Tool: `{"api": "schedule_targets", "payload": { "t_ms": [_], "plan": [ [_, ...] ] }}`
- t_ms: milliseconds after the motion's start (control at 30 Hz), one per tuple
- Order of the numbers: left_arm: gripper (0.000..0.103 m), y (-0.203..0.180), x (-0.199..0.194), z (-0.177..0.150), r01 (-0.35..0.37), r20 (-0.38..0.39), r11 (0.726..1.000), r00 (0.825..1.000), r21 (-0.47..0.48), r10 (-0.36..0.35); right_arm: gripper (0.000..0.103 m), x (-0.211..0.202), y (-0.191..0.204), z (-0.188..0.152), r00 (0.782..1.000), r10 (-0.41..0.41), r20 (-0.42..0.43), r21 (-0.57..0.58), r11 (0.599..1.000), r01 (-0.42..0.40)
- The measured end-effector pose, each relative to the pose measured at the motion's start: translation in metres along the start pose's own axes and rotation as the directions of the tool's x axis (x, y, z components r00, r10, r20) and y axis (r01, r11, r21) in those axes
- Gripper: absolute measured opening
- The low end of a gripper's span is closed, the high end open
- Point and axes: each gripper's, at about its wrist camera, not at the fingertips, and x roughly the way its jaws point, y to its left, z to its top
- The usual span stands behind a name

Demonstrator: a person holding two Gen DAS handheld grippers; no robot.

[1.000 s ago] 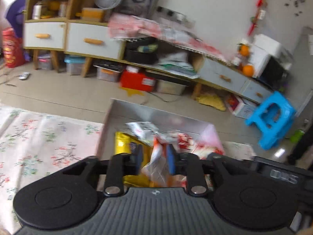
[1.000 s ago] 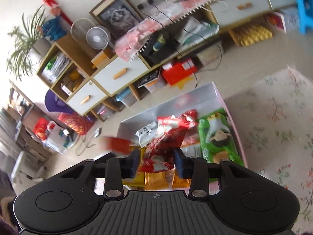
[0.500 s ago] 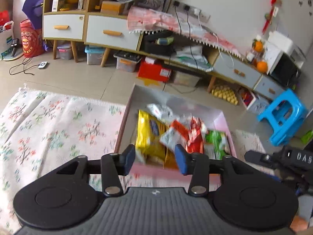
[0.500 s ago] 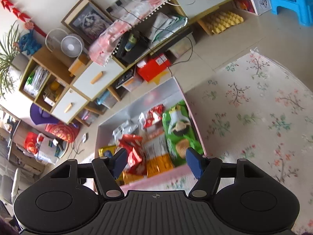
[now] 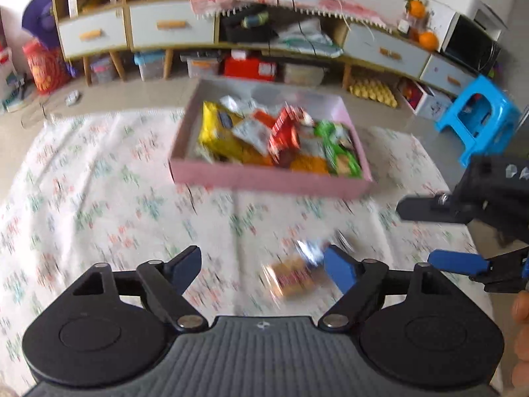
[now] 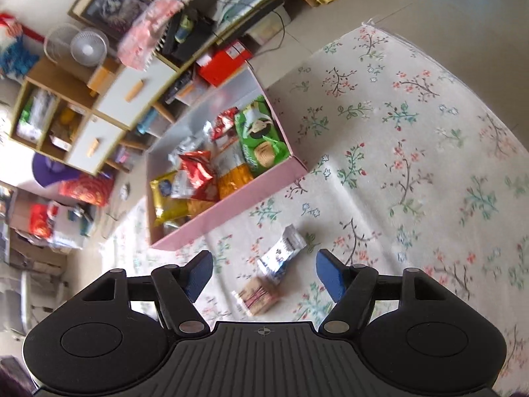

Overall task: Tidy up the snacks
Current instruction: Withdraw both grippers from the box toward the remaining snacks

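The black left gripper (image 5: 263, 269) hangs with its jaws spread wide, holding nothing. Just ahead on the floral rug (image 6: 413, 152) lie two loose snacks, touching: a tan biscuit packet (image 6: 259, 295) and a silver-and-blue foil sachet (image 6: 281, 253), their print too blurred to read. Beyond them sits the shallow pink cardboard box (image 6: 231, 211) filled with yellow, red and green packets. The black right gripper (image 6: 264, 274) is likewise released, empty.
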Motion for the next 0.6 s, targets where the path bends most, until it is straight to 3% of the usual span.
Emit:
{"api": "schedule_targets", "payload": {
  "t_ms": [100, 167, 300, 467, 600],
  "plan": [
    [0.086, 0.002, -0.006, -0.006, -0.016, 0.005, 0.999, 1.0, -0.04, 0.016, 0.078, -0.015, -0.005, -0.005, 1.0, -0.001, 0.02, 0.006, 1.0, 0.001],
    [0.091, -0.001, -0.008, -0.01, -0.031, 0.017, 0.999, 0.999, -0.017, 0.032, 0.081, -0.021, -0.008, -0.01, 0.999, -0.007, 0.033, 0.0, 1.0, 0.007],
    [0.091, -0.005, -0.006, -0.02, -0.063, -0.016, 0.998, 0.998, 0.01, 0.064, 0.082, -0.03, -0.009, -0.024, 0.999, -0.029, 0.027, -0.049, 0.998, 0.031],
    [0.094, -0.006, -0.01, -0.026, -0.061, -0.007, 0.998, 0.998, 0.003, 0.061, 0.093, -0.034, -0.005, -0.027, 0.999, -0.009, 0.032, -0.079, 0.997, 0.012],
    [0.094, -0.006, -0.008, -0.029, -0.075, 0.0, 0.997, 0.997, 0.01, 0.075, 0.093, -0.022, -0.004, -0.027, 0.998, -0.068, 0.004, -0.126, 0.99, 0.068]
  ]
}}
